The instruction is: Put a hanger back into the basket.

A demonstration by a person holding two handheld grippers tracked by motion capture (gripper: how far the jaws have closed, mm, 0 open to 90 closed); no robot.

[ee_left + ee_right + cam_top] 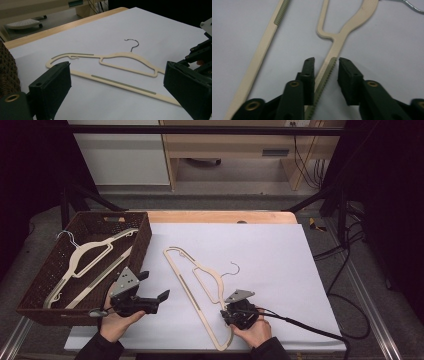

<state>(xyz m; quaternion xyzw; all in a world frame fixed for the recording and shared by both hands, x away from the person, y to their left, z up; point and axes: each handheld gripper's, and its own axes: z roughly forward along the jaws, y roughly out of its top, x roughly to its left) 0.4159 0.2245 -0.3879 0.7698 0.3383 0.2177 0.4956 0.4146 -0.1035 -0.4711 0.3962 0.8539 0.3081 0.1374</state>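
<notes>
Cream plastic hanger with wire hook, flat on white sheet over wooden table. Right gripper parted astride its ribbed shoulder arm; left gripper wide open nearby. Second hanger inside dark wicker basket.

Dark sleeves; black left tool, right tool: grey triangular plates, brass rivets, black cable.

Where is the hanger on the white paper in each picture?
High view: the hanger lies mid-table on the white sheet, beside the basket.
Left gripper view: it stretches across the middle.
Right gripper view: its shoulder arm runs between the right tool jaws.
Shared landmark: its metal hook.
</notes>
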